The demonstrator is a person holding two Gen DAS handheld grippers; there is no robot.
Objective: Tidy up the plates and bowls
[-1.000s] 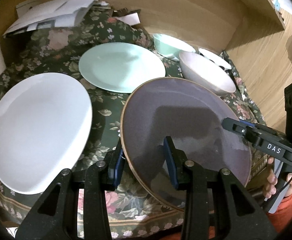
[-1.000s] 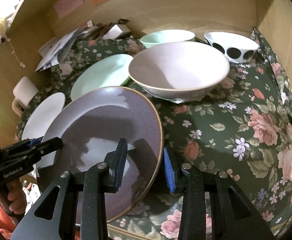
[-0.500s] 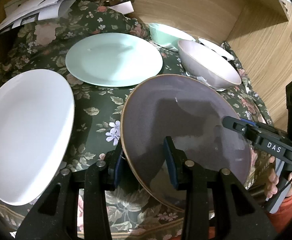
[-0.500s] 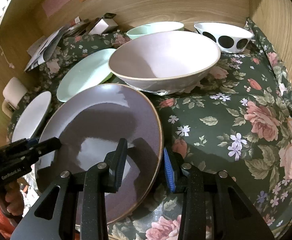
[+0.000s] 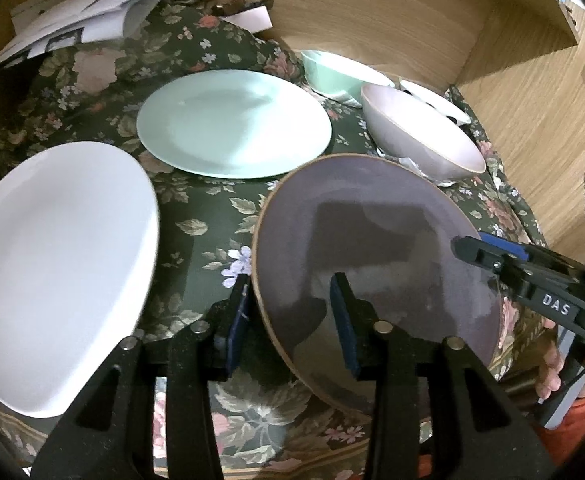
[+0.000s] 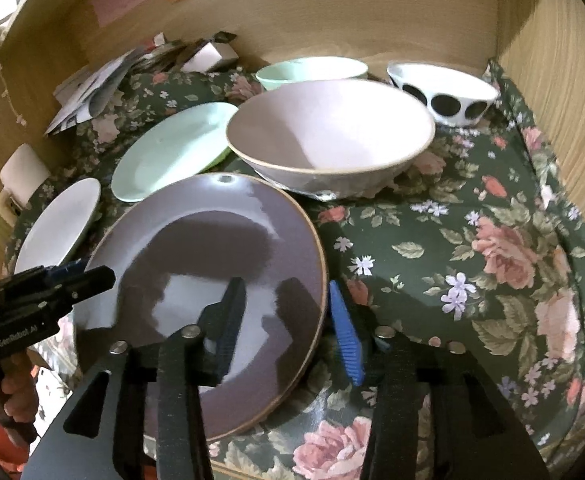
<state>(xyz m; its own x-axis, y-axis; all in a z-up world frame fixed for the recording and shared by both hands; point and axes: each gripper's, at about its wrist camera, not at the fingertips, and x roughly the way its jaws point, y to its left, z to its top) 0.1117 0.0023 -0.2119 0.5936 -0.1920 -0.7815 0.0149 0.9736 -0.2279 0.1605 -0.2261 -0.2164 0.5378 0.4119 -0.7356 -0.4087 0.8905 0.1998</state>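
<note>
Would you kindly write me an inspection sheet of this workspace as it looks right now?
Surface: floral cloth covers the table.
Job's things: purple plate at the near edge; mint plate and white plate lie flat; pink bowl, mint bowl and spotted bowl stand behind.
Clutter: papers at the back left corner.
Grippers: left claw and right claw each straddle the purple plate's rim, one finger above and one outside; neither is clamped.
Cables: a thin black cable by the right handle.
Surroundings: wooden walls with coloured notes.
</note>
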